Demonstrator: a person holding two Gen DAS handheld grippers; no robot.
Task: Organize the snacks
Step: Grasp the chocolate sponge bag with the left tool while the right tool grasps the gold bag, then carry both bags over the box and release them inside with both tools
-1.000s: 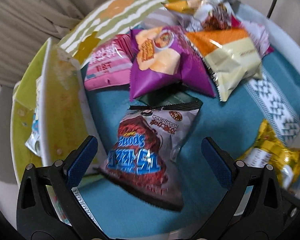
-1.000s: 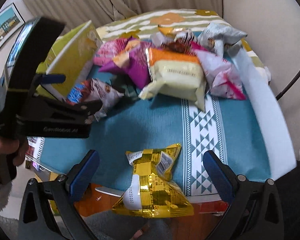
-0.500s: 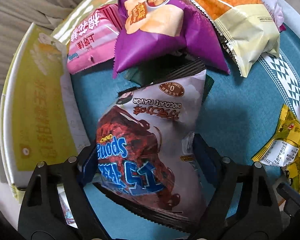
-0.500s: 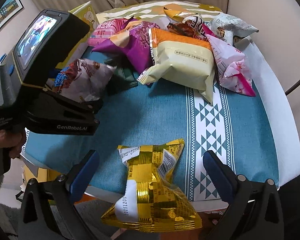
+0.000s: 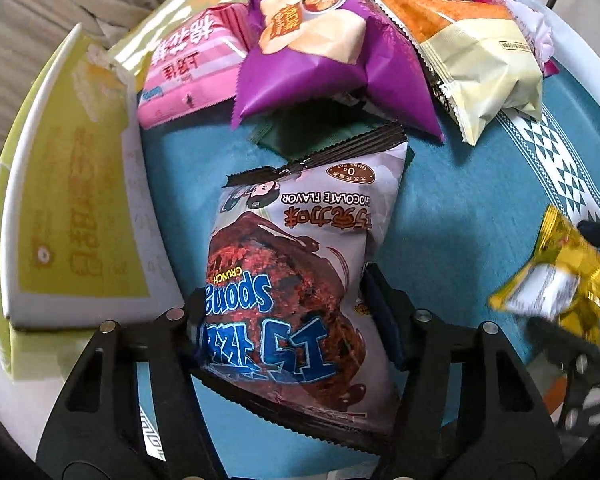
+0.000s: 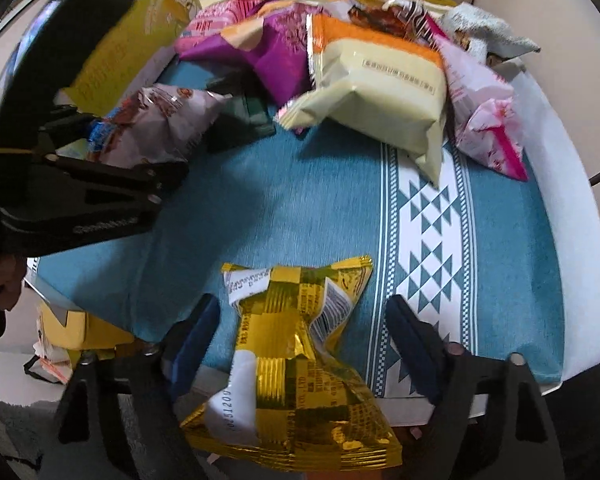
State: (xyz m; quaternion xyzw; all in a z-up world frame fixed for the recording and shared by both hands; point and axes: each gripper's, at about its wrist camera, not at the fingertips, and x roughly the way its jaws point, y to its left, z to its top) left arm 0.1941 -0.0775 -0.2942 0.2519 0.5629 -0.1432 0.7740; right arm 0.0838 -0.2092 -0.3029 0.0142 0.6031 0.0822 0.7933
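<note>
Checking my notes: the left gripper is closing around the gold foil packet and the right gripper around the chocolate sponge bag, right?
Swapped. The left wrist view shows the left gripper closing around the chocolate sponge bag; the right gripper closes around the gold foil packet.

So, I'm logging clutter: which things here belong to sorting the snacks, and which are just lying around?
In the job:
- chocolate sponge crunch bag, left gripper closing on it
- gold foil packet, between closing right gripper
- purple chip bag

Lying about:
- yellow box
- teal tablecloth
</note>
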